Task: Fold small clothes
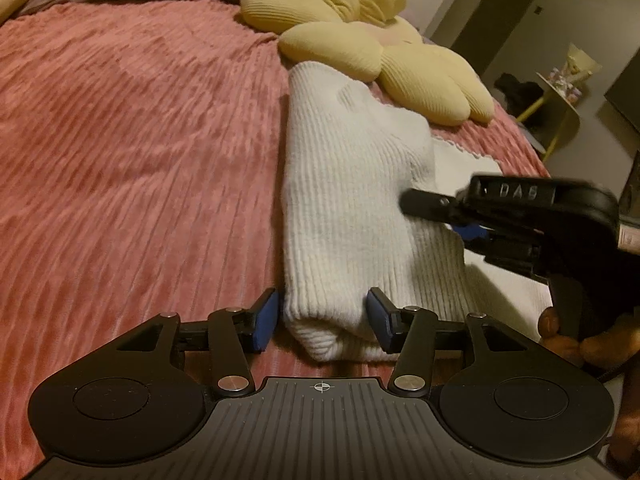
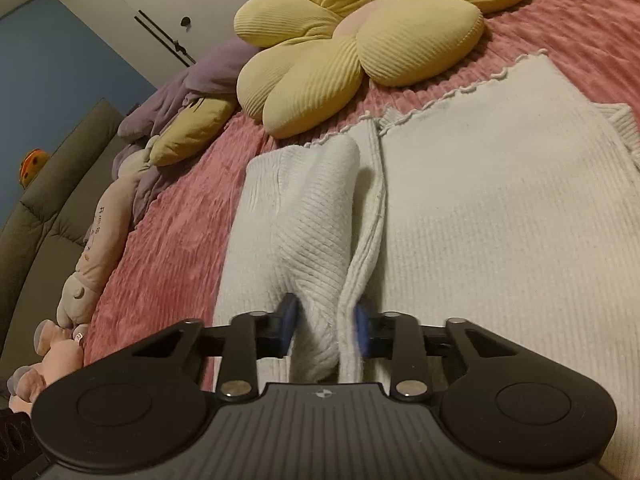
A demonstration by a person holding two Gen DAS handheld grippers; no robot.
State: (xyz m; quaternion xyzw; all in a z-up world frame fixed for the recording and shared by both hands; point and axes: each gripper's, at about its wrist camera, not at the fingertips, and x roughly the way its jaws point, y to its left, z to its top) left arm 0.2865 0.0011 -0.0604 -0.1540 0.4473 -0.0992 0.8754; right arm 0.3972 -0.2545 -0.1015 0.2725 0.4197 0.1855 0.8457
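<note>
I've got the white sweater (image 2: 500, 216) flat on the pink bedspread (image 1: 132, 140), just below the yellow flower pillow (image 2: 360, 48). My R gripper (image 2: 326, 326) is pinched on a folded ridge of knit. My L gripper (image 1: 322, 320) stands open w/ the rolled sleeve end between its pads, left pad clear.

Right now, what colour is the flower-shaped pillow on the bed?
Pale yellow, ribbed, with a pinkish centre; the pillow shows best in the right wrist view.
</note>
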